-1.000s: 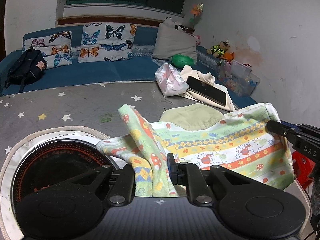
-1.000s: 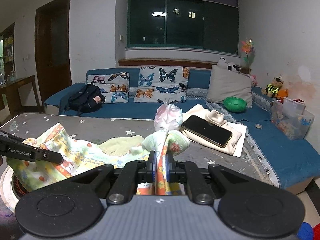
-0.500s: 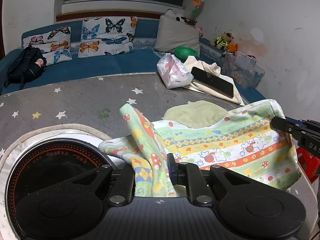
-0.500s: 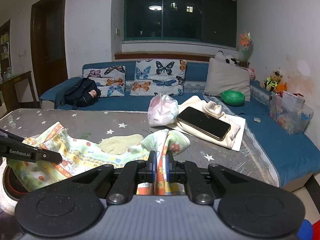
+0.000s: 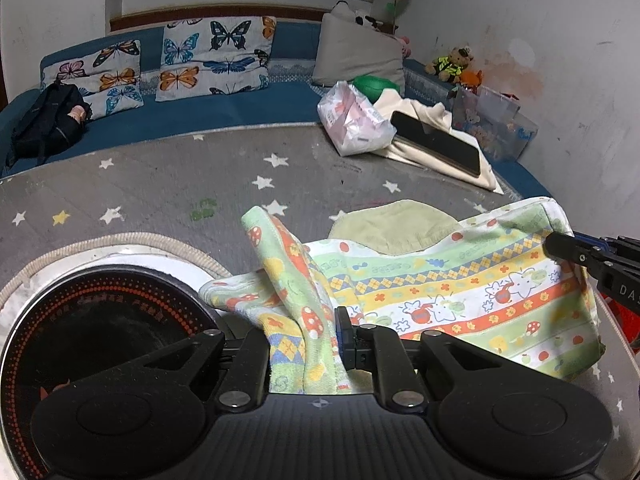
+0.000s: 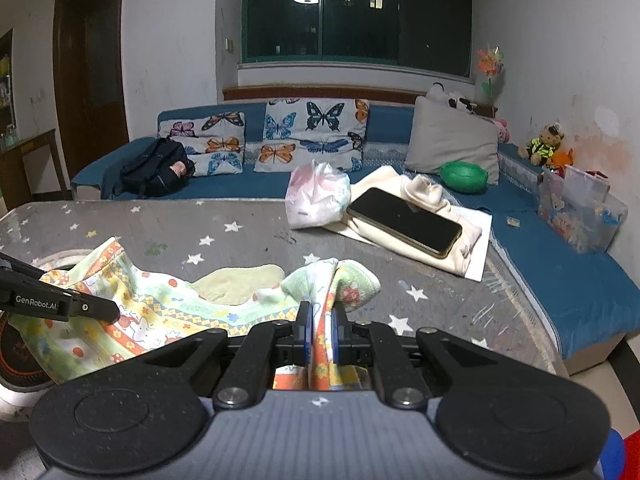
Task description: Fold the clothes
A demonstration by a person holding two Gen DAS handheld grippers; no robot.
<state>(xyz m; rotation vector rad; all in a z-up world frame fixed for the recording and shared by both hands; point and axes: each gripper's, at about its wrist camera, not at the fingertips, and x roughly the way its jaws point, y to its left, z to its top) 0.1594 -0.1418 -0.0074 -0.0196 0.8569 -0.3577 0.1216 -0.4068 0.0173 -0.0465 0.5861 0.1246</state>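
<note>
A child's patterned garment (image 5: 460,292), green, white and orange with mushrooms and animals, hangs stretched between both grippers just above the grey star-print table (image 5: 168,184). My left gripper (image 5: 304,336) is shut on a bunched corner of it. My right gripper (image 6: 320,332) is shut on the opposite corner, and it shows in the left wrist view at the right edge (image 5: 560,246). The same garment (image 6: 132,320) sags toward the table in the right wrist view. A pale green cloth (image 5: 394,228) lies on the table under its far edge.
A round black cooker (image 5: 92,328) in a white ring sits at the table's left. A plastic bag (image 5: 352,120), a cream cloth (image 5: 420,112) and a black phone (image 5: 436,142) lie at the far right. Behind is a blue sofa (image 6: 248,184) with butterfly cushions and a backpack (image 6: 154,168).
Both grippers have sunk toward the table and moved forward with the garment still stretched between them. The table fills more of both views.
</note>
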